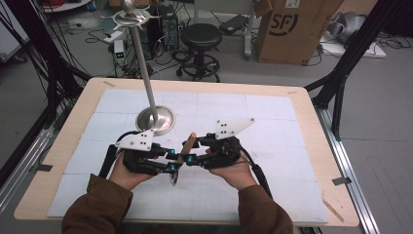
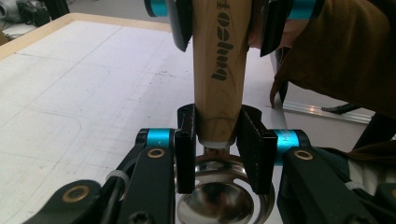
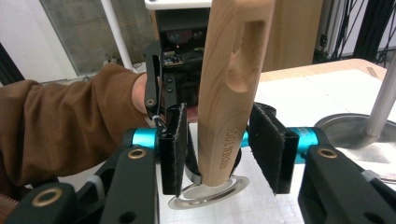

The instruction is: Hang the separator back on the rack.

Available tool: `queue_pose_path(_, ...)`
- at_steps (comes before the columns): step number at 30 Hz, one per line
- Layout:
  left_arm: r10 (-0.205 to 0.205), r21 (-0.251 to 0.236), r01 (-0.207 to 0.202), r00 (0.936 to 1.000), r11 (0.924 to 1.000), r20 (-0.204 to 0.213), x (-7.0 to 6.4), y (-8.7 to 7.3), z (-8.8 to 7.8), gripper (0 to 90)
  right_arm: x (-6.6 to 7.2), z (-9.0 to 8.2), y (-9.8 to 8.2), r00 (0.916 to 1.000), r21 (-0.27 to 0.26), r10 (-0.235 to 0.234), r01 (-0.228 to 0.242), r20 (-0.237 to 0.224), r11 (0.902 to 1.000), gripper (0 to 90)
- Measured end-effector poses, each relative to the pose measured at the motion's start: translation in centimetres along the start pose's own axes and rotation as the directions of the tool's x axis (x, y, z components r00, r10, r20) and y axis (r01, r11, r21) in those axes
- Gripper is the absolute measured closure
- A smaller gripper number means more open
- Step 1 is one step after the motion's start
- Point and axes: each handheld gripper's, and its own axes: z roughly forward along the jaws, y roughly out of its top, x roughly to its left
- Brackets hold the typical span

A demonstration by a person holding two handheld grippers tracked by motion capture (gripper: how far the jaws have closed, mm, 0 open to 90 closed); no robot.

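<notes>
A utensil with a wooden handle (image 1: 188, 145) and a shiny slotted metal head (image 1: 174, 178) is held over the white mat between both hands. My left gripper (image 1: 171, 160) is shut on the lower end of the handle (image 2: 219, 84), just above the metal head (image 2: 217, 200). My right gripper (image 1: 187, 159) has its jaws around the handle (image 3: 224, 116) higher up. A narrow gap shows between each pad and the wood. From the left gripper view, the right gripper (image 2: 219, 23) straddles the handle at the top.
A metal stand with a round base (image 1: 157, 120), a tall pole and hooks on top (image 1: 130, 18) rises just beyond the hands. The wooden table (image 1: 311, 122) carries a white gridded mat. A black stool (image 1: 201, 36) and a cardboard box (image 1: 292, 29) stand on the floor behind.
</notes>
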Motion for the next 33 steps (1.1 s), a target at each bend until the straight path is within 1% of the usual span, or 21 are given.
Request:
queue_pose_path(3,0.006,-0.002,-0.006,1.0,1.0,0.002,0.0,0.02,-0.03,69.2,0.02,-0.14,0.07,1.0,-0.008,-0.006,0.006,-0.005,0.9999,62.1)
queue_pose_path(6,0.006,-0.013,-0.005,0.9999,0.9999,0.01,-0.1,0.06,-0.02,69.2,0.04,-0.09,0.06,1.0,-0.013,-0.006,0.006,-0.005,0.9999,65.4)
queue_pose_path(7,0.005,-0.016,-0.005,1.0,0.9999,0.007,-0.14,0.08,-0.02,69.3,0.08,-0.03,0.05,1.0,-0.011,-0.004,0.004,-0.006,0.9999,66.0)
queue_pose_path(8,0.006,-0.018,-0.006,0.9999,0.9998,0.009,-0.14,0.08,-0.01,69.3,0.11,-0.01,0.04,1.0,-0.011,-0.001,0.001,-0.003,0.9999,66.0)
queue_pose_path(11,0.006,-0.021,-0.006,0.9999,0.9998,0.012,-0.18,0.09,-0.04,69.3,0.24,0.1,0.08,0.9998,-0.016,-0.018,0.018,-0.002,0.9997,66.5)
queue_pose_path(14,0.01,-0.02,-0.009,0.9999,0.9997,0.011,-0.14,0.1,-0.12,69.2,0.47,0.23,0.13,0.9993,-0.022,-0.034,0.035,0.014,0.9992,66.6)
queue_pose_path(23,0.008,-0.02,-0.008,0.9999,0.9998,0.009,-0.1,0.07,-0.08,69.2,0.52,0.36,0.16,0.9993,-0.021,-0.033,0.034,0.017,0.9992,67.4)
queue_pose_path(27,0.011,-0.009,-0.011,0.9999,0.9999,0.009,-0.03,0.04,-0.05,69.1,0.48,0.4,0.15,0.9992,-0.016,-0.033,0.034,0.022,0.9993,67.6)
queue_pose_path(31,-0.001,-0.017,0.001,0.9999,0.9999,0.014,-0.03,-0.05,0.06,69.0,0.44,0.43,0.11,0.9995,-0.012,-0.025,0.026,0.019,0.9996,67.7)
queue_pose_path(33,0.001,-0.016,-0.001,0.9999,0.9999,0.015,0.02,-0.07,0.05,68.9,0.47,0.44,0.12,0.9993,-0.01,-0.027,0.027,0.024,0.9996,67.7)
